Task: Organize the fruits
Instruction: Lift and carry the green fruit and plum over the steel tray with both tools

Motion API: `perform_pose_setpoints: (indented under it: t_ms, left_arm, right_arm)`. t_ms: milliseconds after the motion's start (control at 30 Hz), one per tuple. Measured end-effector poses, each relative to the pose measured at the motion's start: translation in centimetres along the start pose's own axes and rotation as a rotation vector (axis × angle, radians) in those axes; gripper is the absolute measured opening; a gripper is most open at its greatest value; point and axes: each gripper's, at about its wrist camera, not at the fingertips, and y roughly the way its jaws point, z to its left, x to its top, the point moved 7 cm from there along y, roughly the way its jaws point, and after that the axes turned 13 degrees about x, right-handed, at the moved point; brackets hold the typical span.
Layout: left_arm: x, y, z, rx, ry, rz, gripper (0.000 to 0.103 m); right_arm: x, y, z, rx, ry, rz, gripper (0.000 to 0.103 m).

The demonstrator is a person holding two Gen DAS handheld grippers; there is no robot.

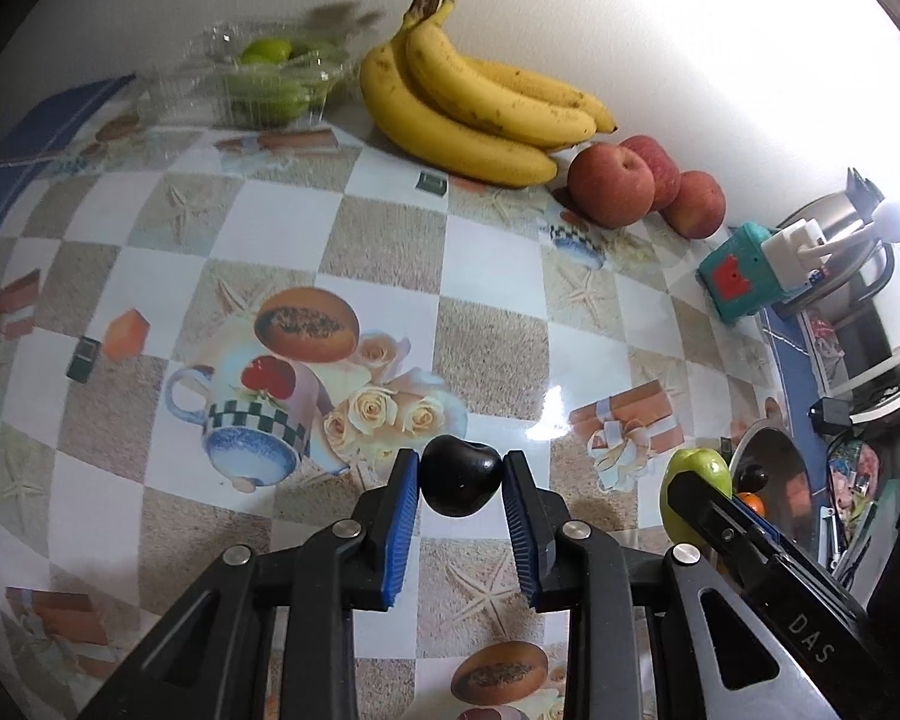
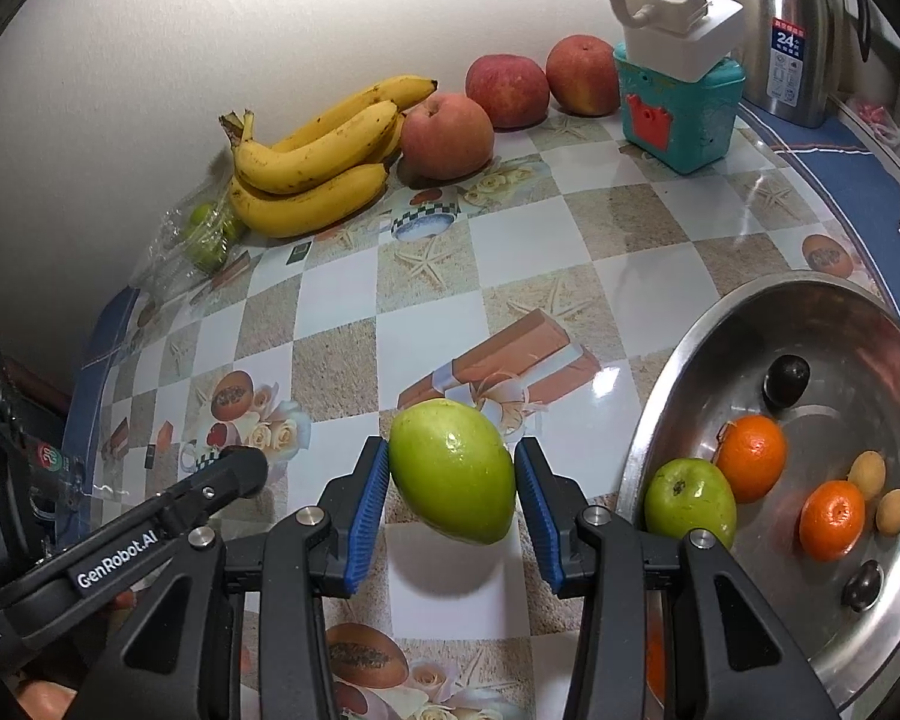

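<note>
Two fruits are gripped above the patterned tablecloth [image 2: 570,228]: the left gripper [image 1: 461,477] pinches a small dark plum [image 1: 461,476] between its blue pads, and the right gripper [image 2: 453,480] is clamped on a green mango [image 2: 453,471], just left of a steel bowl [image 2: 690,348]. Inside the bowl lie a green apple [image 2: 690,495], two tangerines [image 2: 750,456], two small tan fruits and two dark plums. Against the wall sit bananas [image 2: 312,174], three red apples [image 2: 447,135] and a teal box [image 2: 678,114].

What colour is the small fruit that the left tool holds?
Very dark, almost black, and glossy. The small fruit shows best in the left wrist view.
</note>
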Motion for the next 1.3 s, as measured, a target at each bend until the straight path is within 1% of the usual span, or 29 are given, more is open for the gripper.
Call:
perform_pose_setpoints:
  t_ms: [100, 400, 700, 867, 1067, 1300]
  left_arm:
    - [0.2, -1.0, -0.2, 0.013, 0.006, -0.016, 0.03]
    - [-0.4, -3.8, -1.6, -0.007, 0.012, -0.051, 0.03]
    - [-1.2, -5.4, -1.7, -0.019, -0.007, -0.061, 0.03]
    - [-1.8, -5.9, -2.4, -0.035, 0.004, -0.06, 0.03]
    - [-2.3, -6.1, -3.9, -0.046, 0.04, -0.056, 0.03]
    - [-3.1, -6.4, -6.7, -0.081, 0.094, -0.044, 0.03]
  right_arm:
    - [0.2, -0.7, 0.1, 0.009, 0.007, -0.013, 0.045]
    - [0.2, -2.7, -0.2, 0.017, 0.039, -0.036, 0.045]
    - [-0.2, -4.3, -0.2, 0.025, 0.051, -0.044, 0.045]
    - [-0.4, -4.9, -0.5, 0.022, 0.058, -0.048, 0.045]
    - [-0.2, -6.3, -2.9, -0.013, 0.108, -0.07, 0.045]
    - [0.2, -9.2, -7.4, -0.083, 0.198, -0.13, 0.045]
